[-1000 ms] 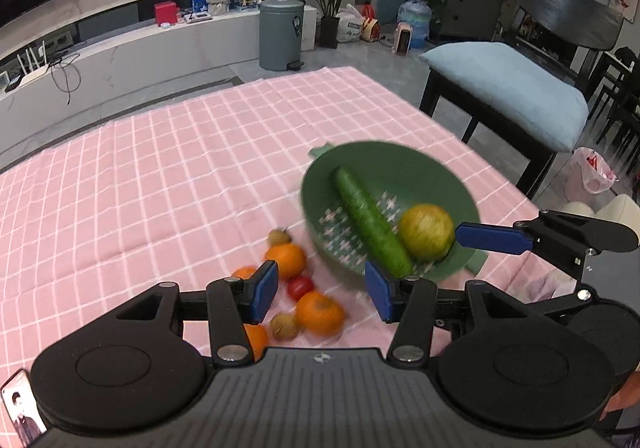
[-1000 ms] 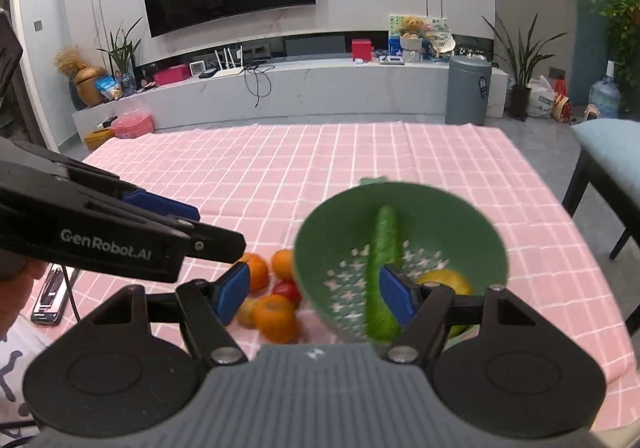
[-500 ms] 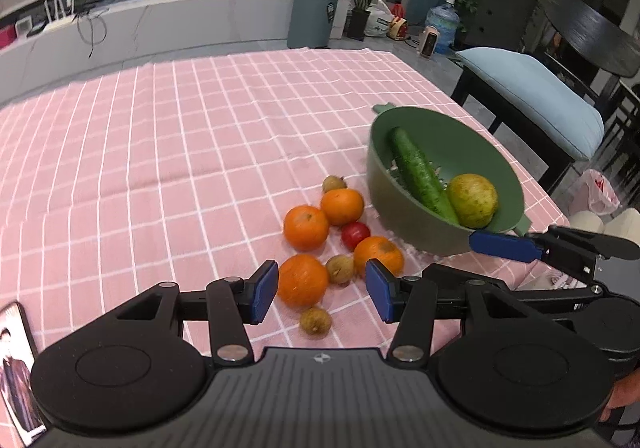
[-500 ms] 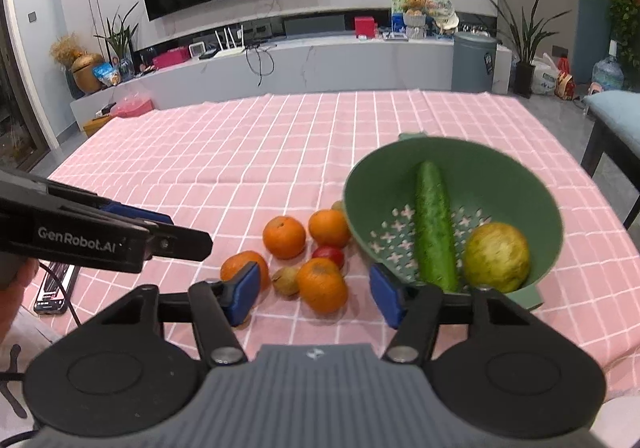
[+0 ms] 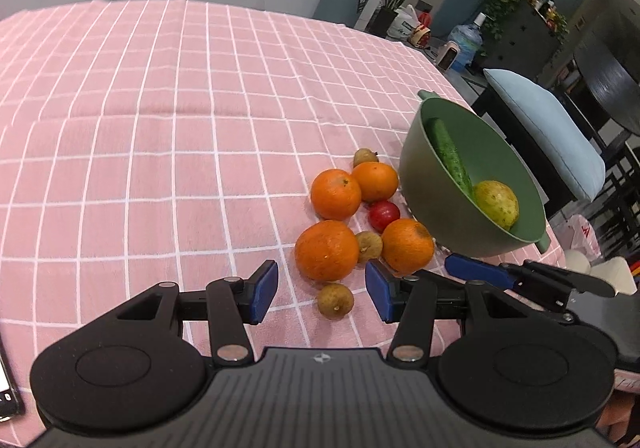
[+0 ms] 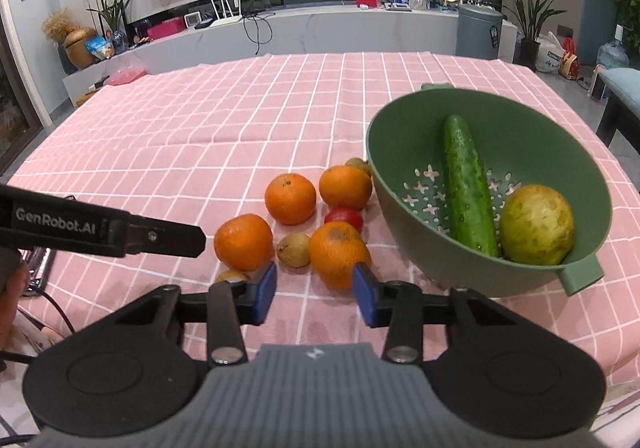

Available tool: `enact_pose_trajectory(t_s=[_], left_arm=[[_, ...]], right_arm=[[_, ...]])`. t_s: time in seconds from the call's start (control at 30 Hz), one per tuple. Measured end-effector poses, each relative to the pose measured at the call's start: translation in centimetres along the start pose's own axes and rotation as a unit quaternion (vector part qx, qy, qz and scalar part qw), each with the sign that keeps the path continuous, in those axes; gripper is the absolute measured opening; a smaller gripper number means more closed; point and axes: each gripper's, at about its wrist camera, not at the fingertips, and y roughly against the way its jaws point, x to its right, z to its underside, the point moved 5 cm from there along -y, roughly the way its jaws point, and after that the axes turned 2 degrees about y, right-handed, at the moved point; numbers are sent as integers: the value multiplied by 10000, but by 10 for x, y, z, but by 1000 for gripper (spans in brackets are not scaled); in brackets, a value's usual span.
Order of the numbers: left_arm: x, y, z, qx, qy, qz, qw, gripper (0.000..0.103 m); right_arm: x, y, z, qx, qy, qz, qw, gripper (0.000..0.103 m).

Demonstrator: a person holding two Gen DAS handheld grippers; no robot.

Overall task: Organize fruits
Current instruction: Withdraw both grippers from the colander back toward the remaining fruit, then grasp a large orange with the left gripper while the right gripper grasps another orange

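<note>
Several oranges, small brown fruits and a red tomato (image 5: 384, 215) lie beside a green colander (image 5: 492, 152) on the pink checked cloth. In the colander (image 6: 532, 136) are a cucumber (image 6: 466, 188) and a yellow-green pear (image 6: 536, 224). My left gripper (image 5: 322, 296) hangs open low over the cloth, with a small brown fruit (image 5: 335, 301) between its blue pads, untouched. An orange (image 5: 327, 250) sits just beyond them. My right gripper (image 6: 316, 296) is closing with nothing between its pads. Another orange (image 6: 338, 254) lies just past its right fingertip.
A phone (image 5: 6, 400) lies at the near left of the table. A chair with a light-blue cushion (image 5: 548, 140) stands past the table's right edge, close behind the colander. The far half of the cloth (image 6: 240, 108) is bare.
Both grippers have sunk toward the table and swung from over the colander to the loose fruit. The right jaws have narrowed. The left jaws kept their width.
</note>
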Motion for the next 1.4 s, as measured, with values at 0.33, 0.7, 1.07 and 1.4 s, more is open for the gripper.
enact_pose_trajectory(t_s=[0.33,0.7,1.07,1.4], left_arm=[[3,-22,-8,-116,184,102,9997,59],[5,-46,-11,-294,150,50,9994,59],[3,-53,-7,-332,164,107,9993,50],[5,-34,-8,-8,222,189,9996,49]], right_arm=[[3,-15,-1,27,-32,283,9996,37],[15,-30,-3,-40,-431,221,9988,43],[15,-36,-2,21,-489,162,9987,42],[9,-19,1,155,-425,109,9989,41]])
